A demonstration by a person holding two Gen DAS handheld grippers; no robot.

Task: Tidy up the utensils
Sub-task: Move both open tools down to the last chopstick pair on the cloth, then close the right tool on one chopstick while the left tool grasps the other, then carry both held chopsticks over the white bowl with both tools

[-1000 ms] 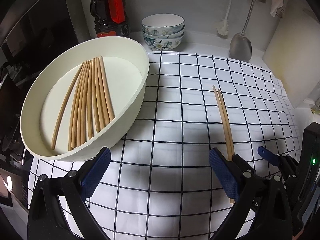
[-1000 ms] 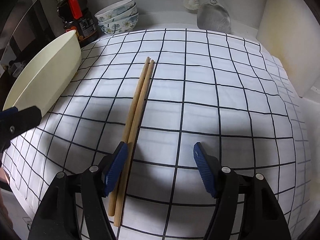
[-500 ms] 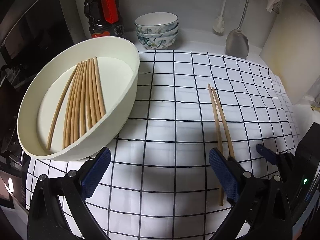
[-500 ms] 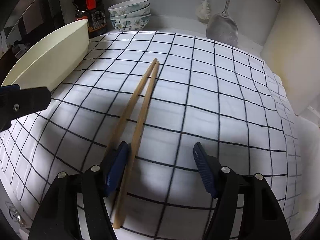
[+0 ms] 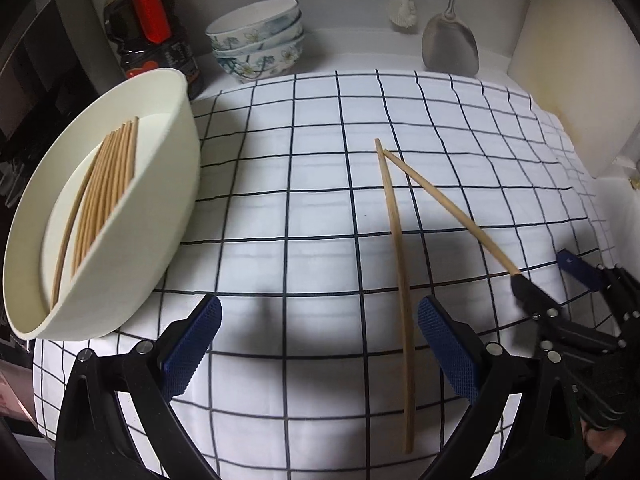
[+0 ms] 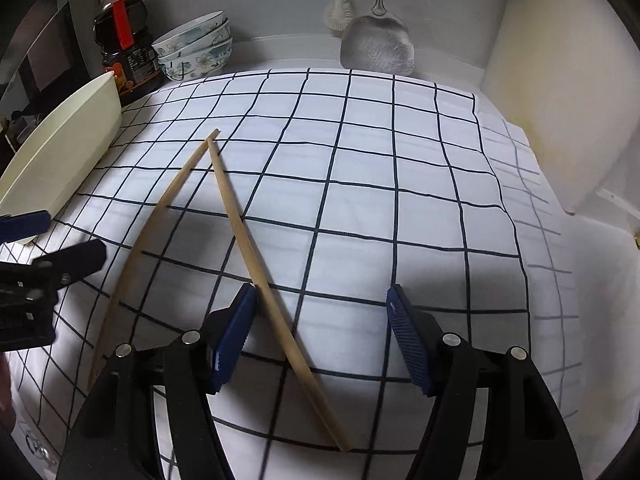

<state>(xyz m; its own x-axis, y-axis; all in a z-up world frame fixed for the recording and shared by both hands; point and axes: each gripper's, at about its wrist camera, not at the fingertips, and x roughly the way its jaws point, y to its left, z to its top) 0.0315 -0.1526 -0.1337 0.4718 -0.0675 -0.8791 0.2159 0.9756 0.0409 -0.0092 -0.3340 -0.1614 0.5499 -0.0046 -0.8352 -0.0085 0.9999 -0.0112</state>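
Observation:
Two wooden chopsticks lie on the checked cloth (image 5: 280,200) in a V, their far tips touching. One chopstick (image 5: 400,280) runs between the fingers of my open left gripper (image 5: 320,320), just inside its right finger. The other chopstick (image 6: 248,240) passes between the fingers of my open right gripper (image 6: 322,300) and rests against the left pad (image 6: 236,328). A white oval bowl (image 5: 168,220) at the left holds several more chopsticks (image 5: 104,184). Each wrist view shows the other gripper at its edge: the right gripper (image 5: 548,272) and the left gripper (image 6: 52,240).
Along the back wall stand a dark sauce bottle (image 5: 148,32), stacked floral bowls (image 5: 260,36), a hanging brush (image 5: 402,8) and a metal spatula (image 5: 450,44). A pale board (image 5: 580,60) leans at the right. The cloth's right edge lies by the board.
The two chopsticks lay side by side and have splayed into a V. The right gripper slid right, its left finger pushing one chopstick. The left gripper moved right and lower.

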